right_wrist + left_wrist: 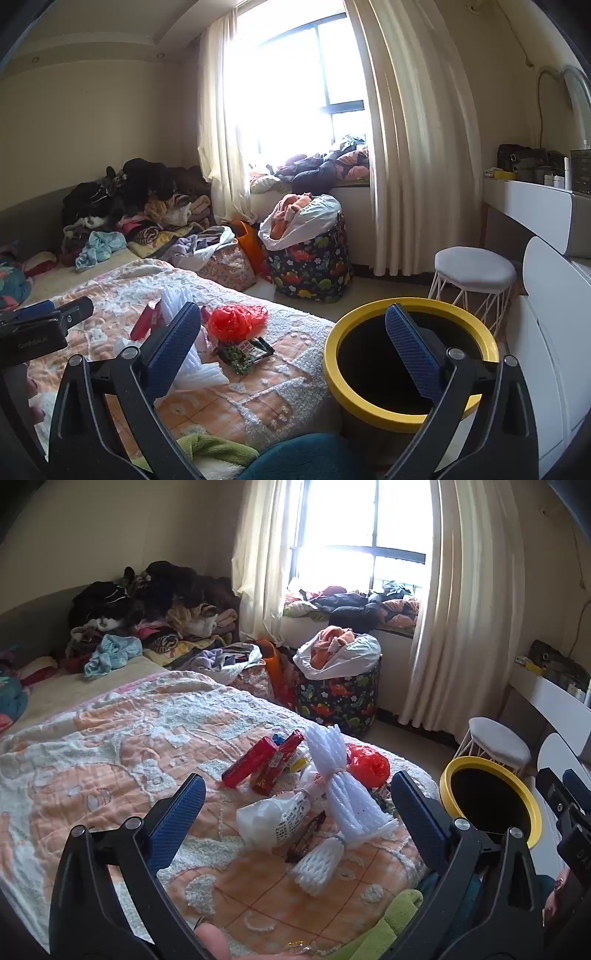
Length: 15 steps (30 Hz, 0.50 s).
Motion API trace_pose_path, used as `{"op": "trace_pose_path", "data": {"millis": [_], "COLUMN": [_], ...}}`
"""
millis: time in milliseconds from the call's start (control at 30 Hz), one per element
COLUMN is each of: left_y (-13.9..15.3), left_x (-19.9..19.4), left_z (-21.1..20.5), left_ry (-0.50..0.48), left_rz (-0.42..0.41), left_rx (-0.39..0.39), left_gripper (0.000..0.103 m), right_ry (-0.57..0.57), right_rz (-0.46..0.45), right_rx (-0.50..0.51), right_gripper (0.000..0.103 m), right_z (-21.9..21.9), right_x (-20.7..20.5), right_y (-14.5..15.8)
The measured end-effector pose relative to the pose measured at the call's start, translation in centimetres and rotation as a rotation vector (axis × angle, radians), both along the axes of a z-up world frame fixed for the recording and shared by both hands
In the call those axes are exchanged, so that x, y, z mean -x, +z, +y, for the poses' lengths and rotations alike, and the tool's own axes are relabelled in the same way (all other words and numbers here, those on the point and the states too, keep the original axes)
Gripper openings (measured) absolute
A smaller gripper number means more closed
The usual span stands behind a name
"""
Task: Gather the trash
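Observation:
Trash lies in a pile on the bed's orange and white blanket (92,760): two red packets (248,762), white foam fruit nets (338,786), a white plastic bag (273,818), a crumpled red plastic bag (369,766) (234,323), a dark snack wrapper (304,836) and a green printed wrapper (245,352). A bin with a yellow rim (448,775) (334,339) stands beside the bed. My left gripper (295,805) is open and empty, hovering just before the pile. My right gripper (291,343) is open and empty, between the bed's corner and the bin.
Piled clothes (147,602) cover the bed's far end. A dinosaur-print hamper (338,698) and bags stand on the floor by the window. A white stool (474,273) and a white dresser (546,325) are to the right. Green and teal cloth (221,448) lies close below.

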<state>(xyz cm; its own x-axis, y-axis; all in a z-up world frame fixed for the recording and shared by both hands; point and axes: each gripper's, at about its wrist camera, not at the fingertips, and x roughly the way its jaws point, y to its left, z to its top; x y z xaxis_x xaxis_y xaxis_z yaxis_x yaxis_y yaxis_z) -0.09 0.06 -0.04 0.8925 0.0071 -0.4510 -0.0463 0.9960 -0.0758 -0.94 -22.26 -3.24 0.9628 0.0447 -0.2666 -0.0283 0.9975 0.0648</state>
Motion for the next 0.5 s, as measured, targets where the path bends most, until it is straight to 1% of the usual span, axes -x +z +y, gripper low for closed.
{"op": "trace_pose_path", "data": {"millis": [133, 200, 500], "left_y": [0.11, 0.09, 0.06], "left_x": [0.59, 0.27, 0.19], "left_z": [-0.36, -0.28, -0.68], "left_ry": [-0.018, -0.019, -0.037], "left_rz": [-0.014, 0.006, 0.000], "left_rx": [-0.003, 0.004, -0.005], "left_gripper": [0.092, 0.092, 0.092], "right_ry": [0.004, 0.009, 0.001], "right_rz": [-0.001, -0.001, -0.010], "right_rx": [-0.001, -0.007, -0.003], "right_gripper": [0.097, 0.097, 0.097], "right_z": [-0.03, -0.07, -0.53], "right_x": [-0.10, -0.24, -0.03], "right_y": [0.15, 0.24, 0.24]}}
